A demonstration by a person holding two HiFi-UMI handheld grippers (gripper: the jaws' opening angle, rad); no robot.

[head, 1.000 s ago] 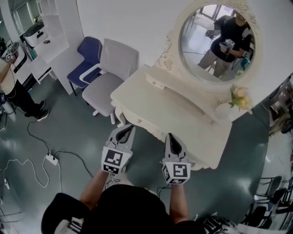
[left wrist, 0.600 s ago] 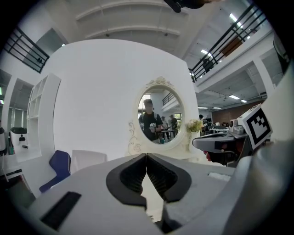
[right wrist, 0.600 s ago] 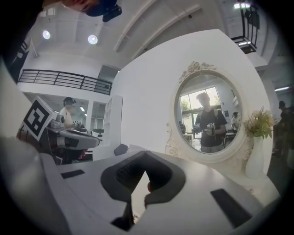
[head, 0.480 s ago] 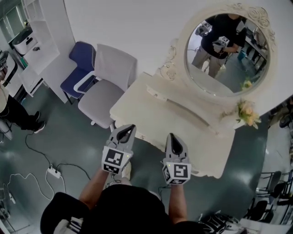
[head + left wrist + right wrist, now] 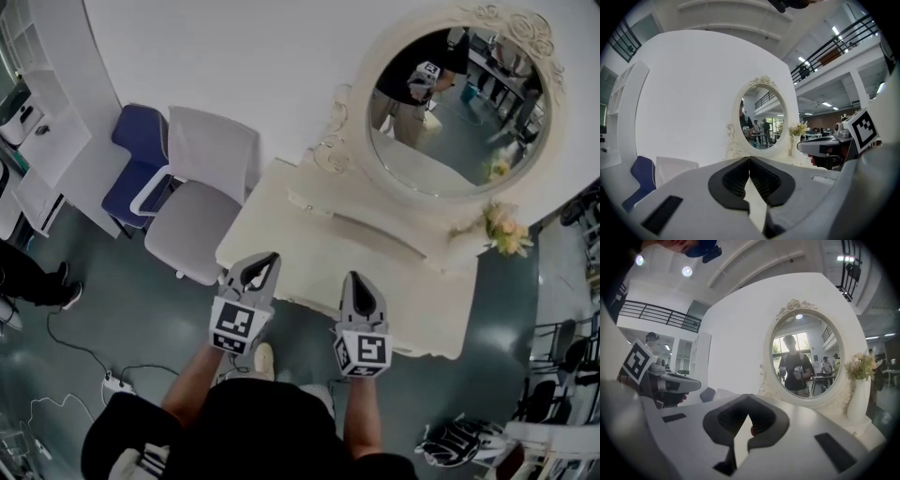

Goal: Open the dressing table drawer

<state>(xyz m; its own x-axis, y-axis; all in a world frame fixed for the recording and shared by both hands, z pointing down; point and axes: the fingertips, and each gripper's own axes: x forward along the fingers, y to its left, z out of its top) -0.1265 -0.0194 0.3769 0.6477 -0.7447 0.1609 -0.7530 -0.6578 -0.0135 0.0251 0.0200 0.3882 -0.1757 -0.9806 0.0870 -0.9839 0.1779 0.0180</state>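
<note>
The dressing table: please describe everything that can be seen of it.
The dressing table is cream-white, seemingly painted wood, with a curved top, a raised shelf along the back and an oval mirror upright on it. A white vase of flowers stands at its right end. It stands against the white wall, a grey chair beside its left end. Nothing is seen pulled out of its front. The left gripper and right gripper, both shut, hover at its front edge without visible contact.

White wall, dark grey-green floor, blue chair beside pale chair, white shelving at left
</note>
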